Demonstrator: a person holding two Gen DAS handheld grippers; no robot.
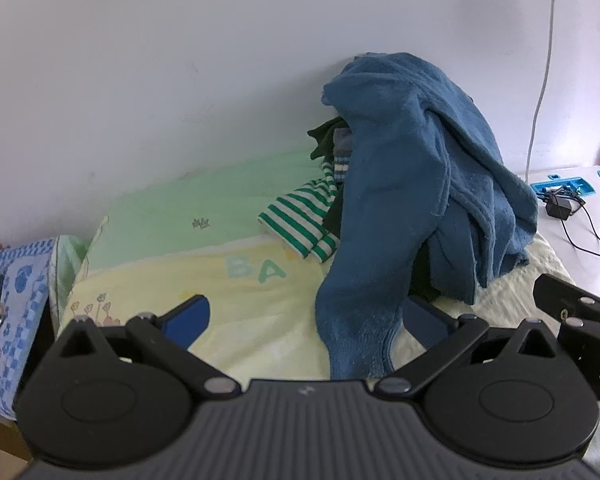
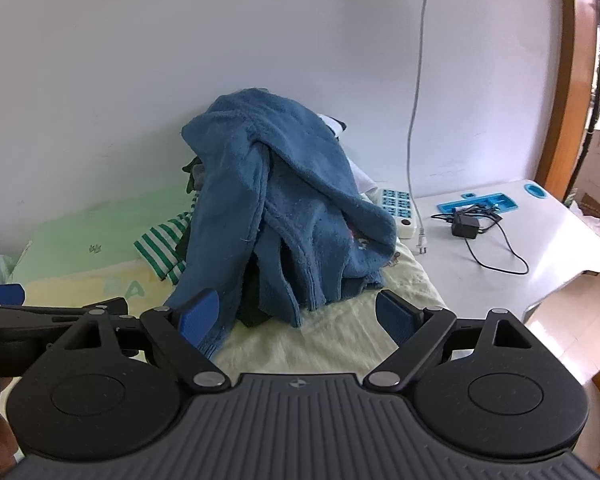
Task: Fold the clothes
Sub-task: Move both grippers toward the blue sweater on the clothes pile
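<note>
- The bed point(image 1: 260, 320) fills most of what I see. It's covered with a pale yellow blanket with pastel letters on it, plus a green sheet point(image 1: 204, 208) running along the white wall point(image 1: 180, 60) behind.
- On that bed, pushed up against the wall, sits the clothes pile point(image 2: 284, 216). A big blue fleecy garment point(image 1: 412, 184) is draped over the whole heap, with one sleeve hanging down toward me and ending in a ribbed cuff on the blanket.
- Right of the pile there's a white table point(image 2: 540, 248), carrying a blue plastic tray point(image 2: 476, 204), a black power adapter point(image 2: 466, 226) with its cord looping forward, and a white power strip point(image 2: 398, 210) just beside the pile. A grey cable point(image 2: 418, 100) runs up the wall from there.
- Poking out of the pile's left side is a green-and-white striped piece point(image 1: 304, 220), with something dark tucked under the blue fleece above it.
- My left gripper point(image 1: 306, 322) has its jaws spread wide. The hanging blue cuff lies between the two blue pads point(image 1: 192, 316), but they aren't clamping it.
- My right gripper point(image 2: 298, 316) is also spread wide and holds nothing, just in front of the pile's lower edge, its left pad near the same sleeve.
- Far left of the pile, a blue patterned cloth point(image 1: 24, 280) sits at the bed's edge.
</note>
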